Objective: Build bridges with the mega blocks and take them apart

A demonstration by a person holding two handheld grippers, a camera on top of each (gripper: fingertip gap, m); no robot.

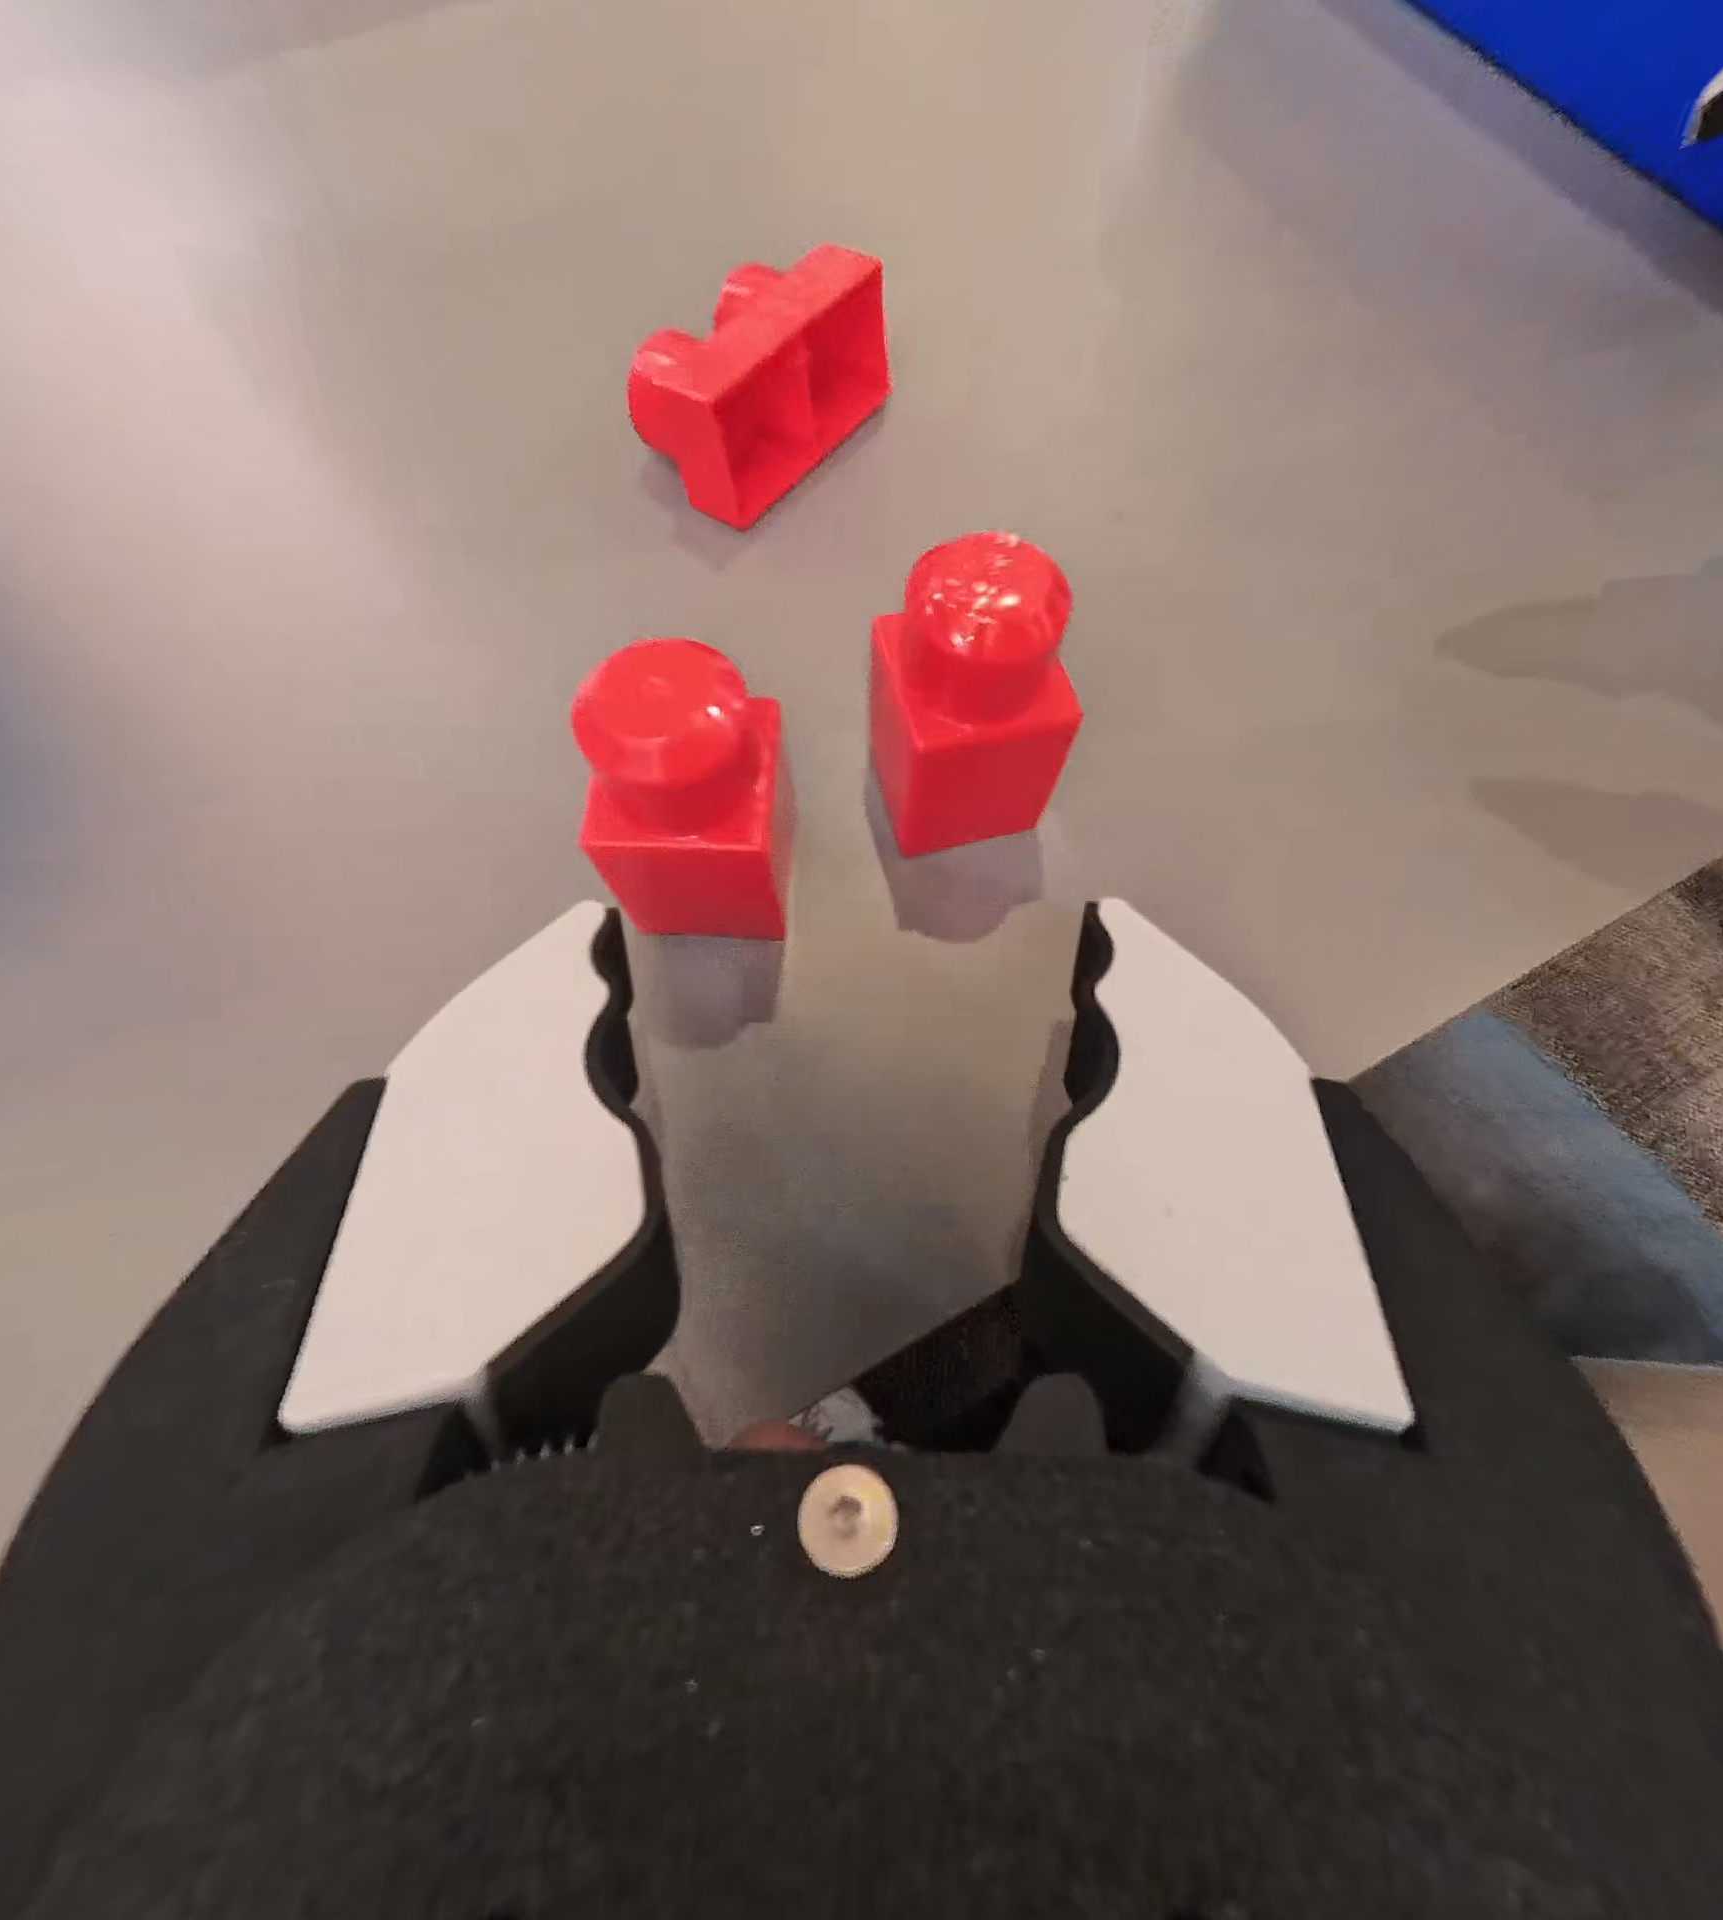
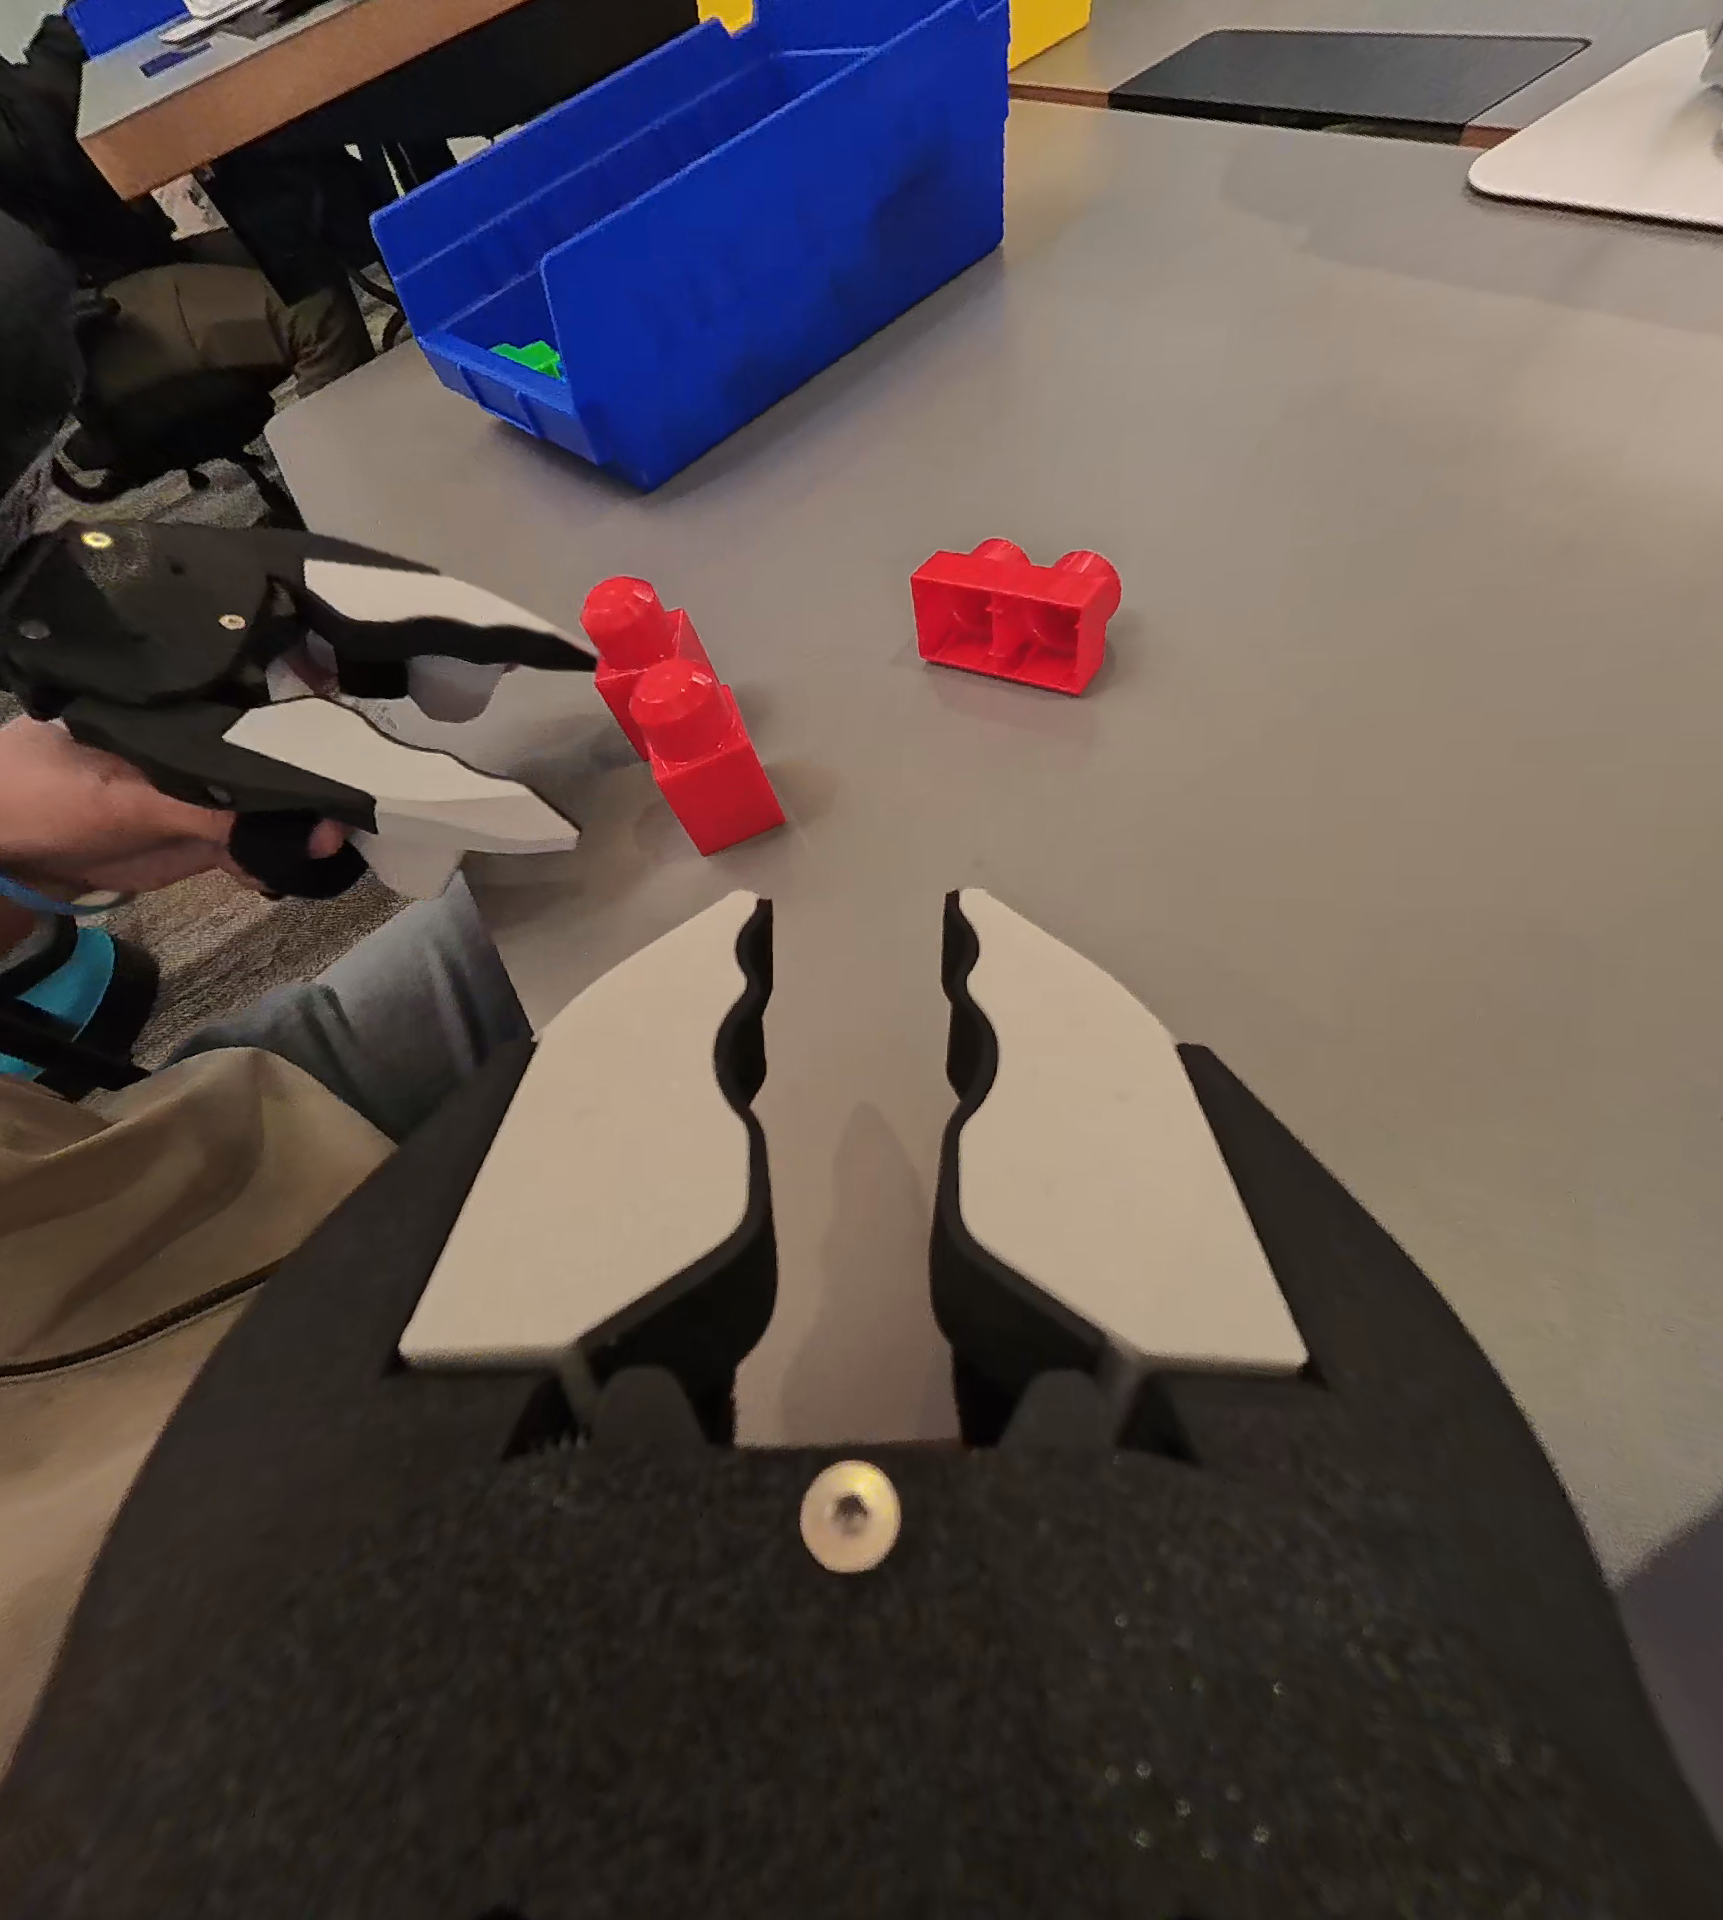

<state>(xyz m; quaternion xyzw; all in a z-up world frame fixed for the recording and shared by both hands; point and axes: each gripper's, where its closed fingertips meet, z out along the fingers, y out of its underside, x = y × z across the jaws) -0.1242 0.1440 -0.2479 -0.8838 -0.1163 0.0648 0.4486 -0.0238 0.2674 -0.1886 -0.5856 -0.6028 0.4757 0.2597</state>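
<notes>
My left jaws (image 1: pixel 852 914) stand wide with nothing between them, low over the grey bench (image 1: pixel 265 520). My right jaws (image 2: pixel 857 904) are parted more narrowly, also bare.

I take the long block (image 1: pixel 763 390) as my mark: a red two-stud piece lying on its side, hollow underside turned toward the left jaws, studs pointing away. Nearer to me than it stand two small red one-stud blocks, upright, studs up. The left block (image 1: pixel 685 800) sits just ahead of my left jaws' left fingertip (image 1: pixel 566 935); the right block (image 1: pixel 976 712) stands beside it with a gap between, a little closer to the long block. None of the three touches another.

From the right wrist view, the long block (image 2: pixel 1018 618) lies to the right of the small pair, well apart from them, and a blue bin (image 2: pixel 732 249) sits beyond it, holding a green piece (image 2: pixel 530 358).
</notes>
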